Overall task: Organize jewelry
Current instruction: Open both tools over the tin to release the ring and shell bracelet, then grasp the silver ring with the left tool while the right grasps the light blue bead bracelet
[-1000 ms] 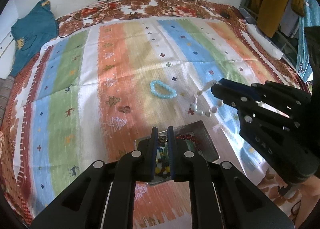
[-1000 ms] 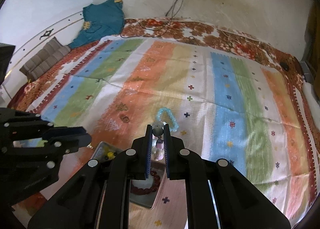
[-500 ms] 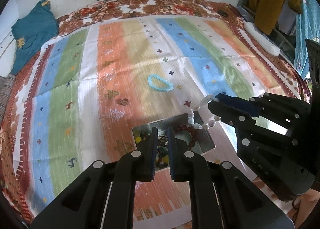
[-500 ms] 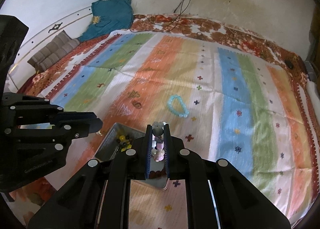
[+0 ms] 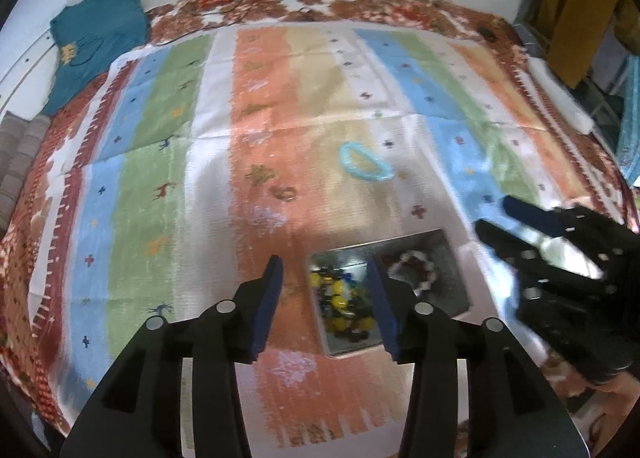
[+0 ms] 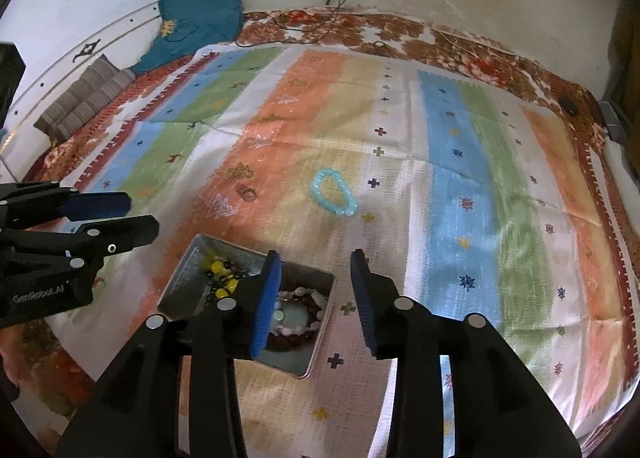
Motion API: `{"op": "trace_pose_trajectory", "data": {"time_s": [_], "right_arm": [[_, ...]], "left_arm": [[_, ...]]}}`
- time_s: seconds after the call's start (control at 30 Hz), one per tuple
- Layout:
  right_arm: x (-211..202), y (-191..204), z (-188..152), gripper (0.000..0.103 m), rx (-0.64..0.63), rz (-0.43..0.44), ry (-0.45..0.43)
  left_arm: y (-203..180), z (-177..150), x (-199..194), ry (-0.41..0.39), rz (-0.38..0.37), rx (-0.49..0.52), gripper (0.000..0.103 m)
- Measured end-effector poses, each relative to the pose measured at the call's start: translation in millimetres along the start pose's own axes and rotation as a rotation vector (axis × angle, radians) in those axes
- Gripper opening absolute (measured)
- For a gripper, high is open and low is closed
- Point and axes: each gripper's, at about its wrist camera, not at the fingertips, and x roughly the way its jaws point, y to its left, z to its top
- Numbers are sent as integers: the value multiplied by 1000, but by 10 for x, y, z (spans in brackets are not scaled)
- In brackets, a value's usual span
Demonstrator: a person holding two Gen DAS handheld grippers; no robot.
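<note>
Left gripper (image 5: 324, 282): your jaws have just been opening and now stand spread, nothing between the pads; low centre of the left wrist view.
Right gripper (image 6: 316, 278): your jaws have just been opening too; they are spread and empty, over the tray's right edge.
Metal tray (image 6: 316, 346): two compartments; yellow and dark beads (image 6: 218, 272) in the left one, a white bead bracelet (image 6: 304, 294) on a dark red one in the right.
Left view only: yellow garment (image 5: 568, 5) hanging at upper right.
Right view only: striped cushions (image 6: 84, 97) at left edge.
Loose items: pale blue bracelet (image 5: 364, 165) above the tray, well apart from it; a small ring (image 5: 288, 193) to its left.
Surface: striped cloth (image 5: 160, 145) over a brown floral sheet (image 6: 460, 45).
Room: white wall, teal garment (image 6: 200, 13) at upper left, cables down the wall.
</note>
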Motion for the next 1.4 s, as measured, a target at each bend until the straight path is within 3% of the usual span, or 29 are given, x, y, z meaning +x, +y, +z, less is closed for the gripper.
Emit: {"op": "trace_pose_trajectory", "data": {"time_s": [0.13,0.37,0.5,0.7,0.93,1.4], "right_arm": [[84,-66,48,47,17,-18,7],[261,-199,162,55,41,-46,18],[374,-263,208,60,46,-48,32],[487,-319,303,66,58,-58,42],[652,-380,404,66,74,-39,61],[977,-433,510,66,103,-8,119]], "left_arm": [[141,31,149,30,48,-33,48],[157,84,215,29,64,-31,61],[169,137,308,41,77,-35,62],[117,208,402,51,106,21,68],[155,279,549,70,137,34,69],[403,444,919,97,117,-70,69]]}}
